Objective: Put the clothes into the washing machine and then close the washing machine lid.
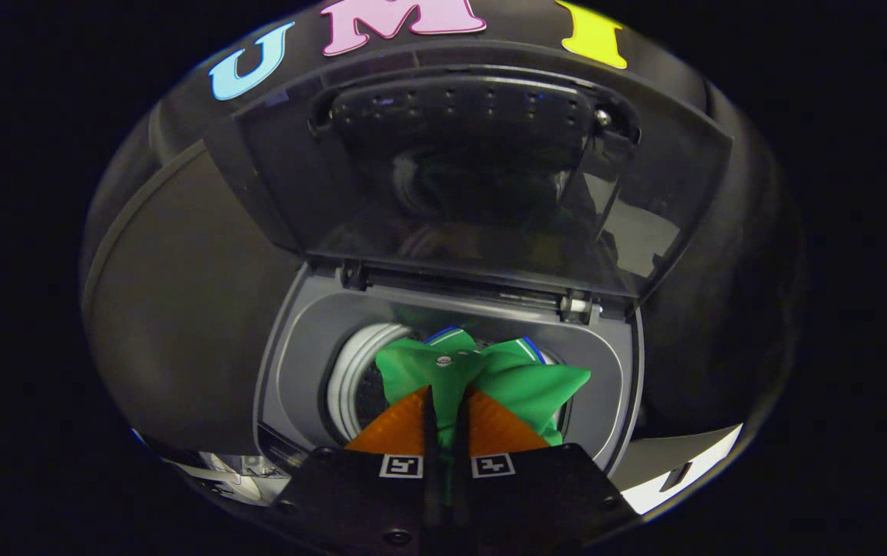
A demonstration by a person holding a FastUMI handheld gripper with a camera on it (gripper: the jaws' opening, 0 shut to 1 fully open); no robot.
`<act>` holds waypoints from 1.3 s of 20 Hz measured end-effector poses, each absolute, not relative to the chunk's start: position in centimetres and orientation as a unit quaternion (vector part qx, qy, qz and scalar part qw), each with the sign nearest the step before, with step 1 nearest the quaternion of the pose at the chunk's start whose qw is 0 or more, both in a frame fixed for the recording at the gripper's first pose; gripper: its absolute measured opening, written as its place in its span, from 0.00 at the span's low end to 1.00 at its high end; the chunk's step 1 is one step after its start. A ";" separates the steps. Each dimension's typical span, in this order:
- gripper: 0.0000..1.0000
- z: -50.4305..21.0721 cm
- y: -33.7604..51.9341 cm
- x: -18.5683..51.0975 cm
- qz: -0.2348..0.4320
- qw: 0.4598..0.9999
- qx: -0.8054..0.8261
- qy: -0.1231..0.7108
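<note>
I have the green garment [489, 378] pinched between my gripper [447, 401] jaws, both fingers pressed close on its bunched cloth, and it hangs over the round drum opening [354, 386] of the washing machine [296, 340]. Beyond it the machine's transparent lid [482, 185] stands raised upright on its hinges.

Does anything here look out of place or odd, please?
Nothing stands out. The gripper has its fingers shut on the green cloth garment, held above the round drum opening of the grey washing machine. The dark see-through lid stands open behind, upright on its hinges.
</note>
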State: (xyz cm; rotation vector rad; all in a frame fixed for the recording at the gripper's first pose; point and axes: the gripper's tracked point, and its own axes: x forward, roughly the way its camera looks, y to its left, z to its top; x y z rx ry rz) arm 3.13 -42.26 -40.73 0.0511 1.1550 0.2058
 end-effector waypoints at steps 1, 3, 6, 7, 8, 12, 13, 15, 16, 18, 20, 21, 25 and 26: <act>0.08 -41.3 -42.3 2.6 0.099 0.832 0.020 0.546; 0.08 -42.5 -42.1 1.6 0.104 0.823 0.012 0.559; 0.08 -43.2 -42.2 1.4 0.104 0.824 -0.022 0.557; 0.08 -43.3 -42.3 1.4 0.097 0.825 -0.030 0.556; 0.08 -43.4 -42.1 1.3 0.091 0.825 -0.028 0.557; 0.10 -44.3 -41.8 1.4 0.076 0.817 0.008 0.571; 0.12 -44.5 -41.7 1.3 0.071 0.814 0.022 0.576; 0.16 -44.8 -41.7 1.3 0.063 0.809 0.042 0.584; 0.18 -44.7 -41.7 1.6 0.062 0.811 0.046 0.580; 0.19 -44.2 -41.3 2.2 0.071 0.818 0.040 0.569; 0.27 -43.8 -40.6 2.1 0.085 0.822 0.036 0.563; 0.38 -43.6 -40.4 2.2 0.092 0.823 0.031 0.559; 0.98 -42.2 -40.2 3.0 0.104 0.840 0.008 0.532; 0.98 -41.3 -40.2 3.6 0.107 0.848 0.001 0.519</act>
